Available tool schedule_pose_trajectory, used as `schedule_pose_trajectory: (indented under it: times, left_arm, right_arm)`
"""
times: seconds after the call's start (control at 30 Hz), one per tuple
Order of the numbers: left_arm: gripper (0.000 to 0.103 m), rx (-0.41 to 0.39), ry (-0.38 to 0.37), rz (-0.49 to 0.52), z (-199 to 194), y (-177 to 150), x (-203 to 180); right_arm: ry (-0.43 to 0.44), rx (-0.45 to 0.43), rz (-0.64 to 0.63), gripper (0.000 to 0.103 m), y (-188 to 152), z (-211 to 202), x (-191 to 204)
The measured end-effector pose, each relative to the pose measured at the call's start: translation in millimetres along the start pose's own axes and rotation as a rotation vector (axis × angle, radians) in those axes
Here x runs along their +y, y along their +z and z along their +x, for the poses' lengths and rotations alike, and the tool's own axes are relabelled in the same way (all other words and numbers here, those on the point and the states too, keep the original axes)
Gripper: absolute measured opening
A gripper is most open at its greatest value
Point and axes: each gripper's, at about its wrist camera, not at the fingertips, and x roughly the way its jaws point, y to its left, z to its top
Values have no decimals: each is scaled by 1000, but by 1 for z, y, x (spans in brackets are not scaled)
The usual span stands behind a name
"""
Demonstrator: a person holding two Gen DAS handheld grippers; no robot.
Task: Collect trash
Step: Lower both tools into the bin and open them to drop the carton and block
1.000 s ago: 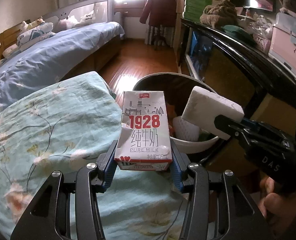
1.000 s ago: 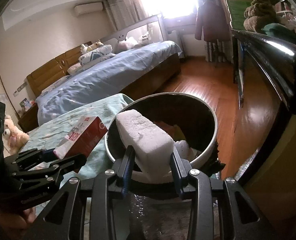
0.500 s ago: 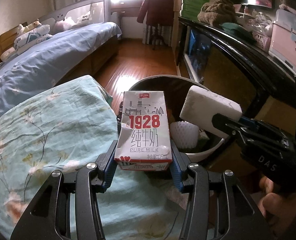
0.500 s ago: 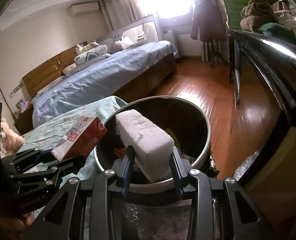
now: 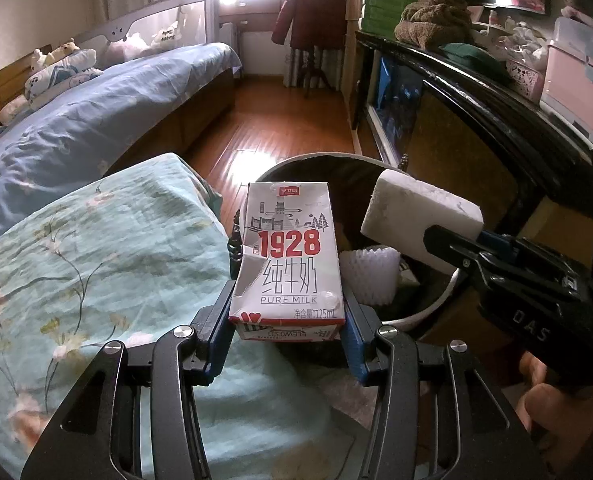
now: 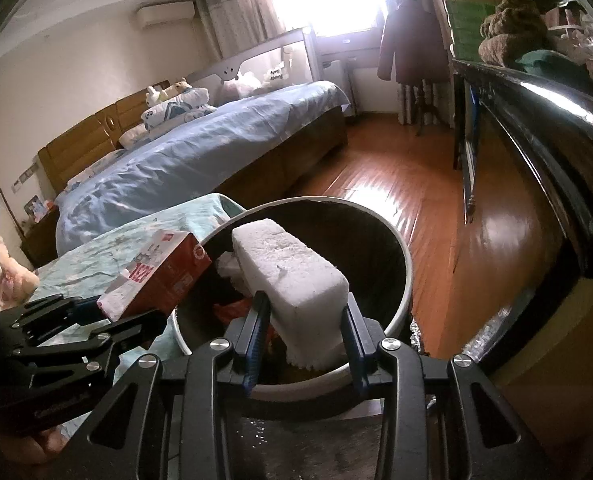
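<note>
My left gripper [image 5: 288, 316] is shut on a white and red "1928" milk carton [image 5: 288, 256], held upright at the near left rim of a round white-rimmed trash bin [image 5: 436, 308]. My right gripper [image 6: 302, 320] is shut on a white foam block [image 6: 288, 264] and holds it over the bin's opening [image 6: 392, 236]. The block also shows in the left wrist view [image 5: 416, 212], and the carton in the right wrist view [image 6: 156, 276]. White foam netting [image 5: 370, 276] and red scraps [image 6: 232, 312] lie inside the bin.
A bed end with a teal floral cover [image 5: 96, 264] lies left of the bin. A blue-covered bed [image 6: 200, 148] stands behind it. A dark cabinet [image 5: 476, 112] with clutter on top runs along the right. Wooden floor [image 6: 396, 176] stretches beyond the bin.
Both grippers have moved closer to the bin, still holding their loads. The foam block now sits further over the bin's opening, and the carton has come to its left rim.
</note>
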Motion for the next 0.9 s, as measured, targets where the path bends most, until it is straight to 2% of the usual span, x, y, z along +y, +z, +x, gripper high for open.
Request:
schedule_pose_trajectory:
  times: [0.9]
  left_arm:
    - [46, 3, 4, 27, 9, 10, -5]
  right_arm:
    - [-36, 8, -26, 37, 10, 10, -5]
